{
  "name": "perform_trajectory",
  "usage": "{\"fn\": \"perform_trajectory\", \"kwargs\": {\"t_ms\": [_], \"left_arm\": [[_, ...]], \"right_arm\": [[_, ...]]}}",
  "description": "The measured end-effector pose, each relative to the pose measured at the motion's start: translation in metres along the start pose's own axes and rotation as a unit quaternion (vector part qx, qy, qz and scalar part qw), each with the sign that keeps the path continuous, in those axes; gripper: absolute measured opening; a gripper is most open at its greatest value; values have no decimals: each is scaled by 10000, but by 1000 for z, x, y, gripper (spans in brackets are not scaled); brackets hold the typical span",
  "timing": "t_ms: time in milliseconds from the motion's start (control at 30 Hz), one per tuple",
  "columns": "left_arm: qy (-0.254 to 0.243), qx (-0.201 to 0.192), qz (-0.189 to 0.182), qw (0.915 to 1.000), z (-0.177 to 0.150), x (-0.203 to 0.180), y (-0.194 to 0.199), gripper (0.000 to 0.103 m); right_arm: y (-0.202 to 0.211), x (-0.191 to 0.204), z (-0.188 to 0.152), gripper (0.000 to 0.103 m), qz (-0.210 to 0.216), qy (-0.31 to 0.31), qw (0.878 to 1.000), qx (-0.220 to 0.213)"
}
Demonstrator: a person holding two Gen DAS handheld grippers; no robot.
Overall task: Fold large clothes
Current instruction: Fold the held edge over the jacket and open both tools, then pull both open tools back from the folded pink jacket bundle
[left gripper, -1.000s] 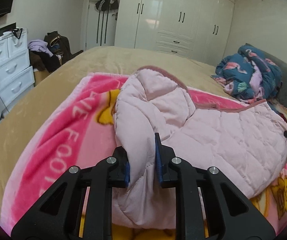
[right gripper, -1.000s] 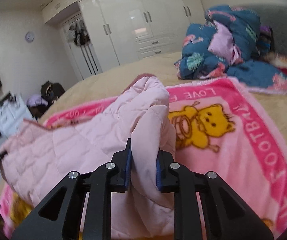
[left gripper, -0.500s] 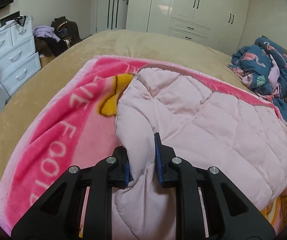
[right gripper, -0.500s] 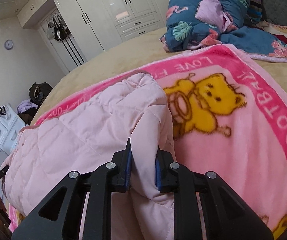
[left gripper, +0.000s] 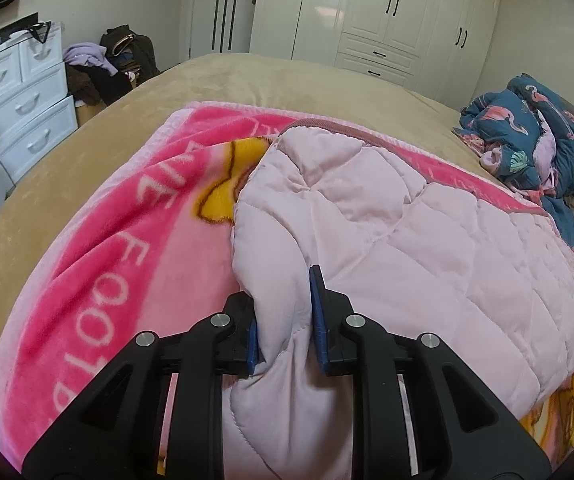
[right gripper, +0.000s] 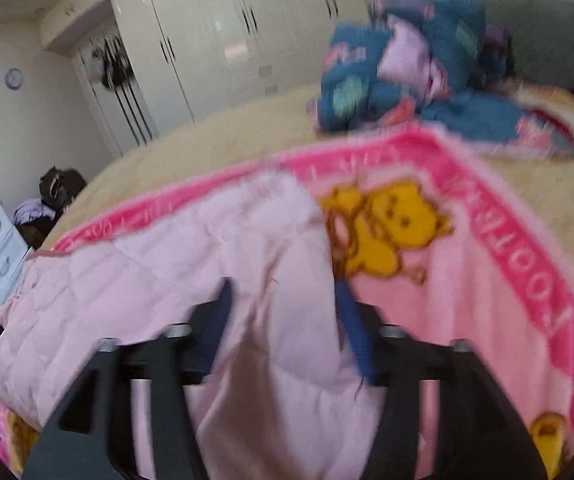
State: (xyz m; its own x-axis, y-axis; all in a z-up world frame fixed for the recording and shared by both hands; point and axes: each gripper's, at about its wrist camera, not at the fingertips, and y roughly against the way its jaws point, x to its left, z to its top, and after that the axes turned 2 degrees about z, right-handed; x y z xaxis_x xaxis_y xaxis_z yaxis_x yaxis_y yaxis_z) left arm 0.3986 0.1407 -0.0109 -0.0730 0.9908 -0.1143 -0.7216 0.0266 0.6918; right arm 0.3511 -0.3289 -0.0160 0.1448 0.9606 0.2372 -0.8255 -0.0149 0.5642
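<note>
The jacket (left gripper: 387,232) lies doubled over on the blanket (left gripper: 99,264), one fold laid. The left claw (left gripper: 285,316) grips its edge; the right claw (right gripper: 287,320) has just been opening, fabric loose between. More folds likely remain.

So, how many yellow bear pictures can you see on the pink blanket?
2 in the right wrist view: one full yellow bear beside the quilted pink jacket, and part of another at the lower right edge. The jacket may hide more.
</note>
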Motion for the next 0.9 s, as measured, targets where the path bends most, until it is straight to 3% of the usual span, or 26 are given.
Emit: {"fn": "perform_trajectory", "kwargs": {"t_ms": [133,200,267,333,433,533,600,700,800,900], "left_arm": [[16,-3,65,10000,0,1,1,20],[32,-116,130,9998,-1,1,8,45],[1,-282,169,9995,-2,0,22,60],[-70,-441,231,9987,-5,-5,38,63],[-148,-606,127,9980,-13,-15,61,80],[-188,-594,-183,9979,-20,-30,72,81],[-334,-552,-311,9974,-29,-46,74,81],[-498,-364,-582,9964,-47,-69,65,81],[-799,22,-441,9958,-66,-94,37,84],[-849,156,-283,9959,-68,-100,17,88]], "right_arm": [[31,35,-15,65,309,736,9964,-285],[33,47,-23,66,553,917,9942,-126],[29,57,-29,66,797,991,9918,131],[25,64,-34,66,940,966,9903,325],[22,75,-38,66,1107,936,9884,443],[25,90,-41,67,1237,1077,9854,457],[27,102,-42,78,1349,1188,9826,463],[21,112,-43,78,1231,1417,9809,514],[-1,115,-43,78,1003,1467,9805,834],[-24,117,-43,81,973,1467,9779,1129]]}}
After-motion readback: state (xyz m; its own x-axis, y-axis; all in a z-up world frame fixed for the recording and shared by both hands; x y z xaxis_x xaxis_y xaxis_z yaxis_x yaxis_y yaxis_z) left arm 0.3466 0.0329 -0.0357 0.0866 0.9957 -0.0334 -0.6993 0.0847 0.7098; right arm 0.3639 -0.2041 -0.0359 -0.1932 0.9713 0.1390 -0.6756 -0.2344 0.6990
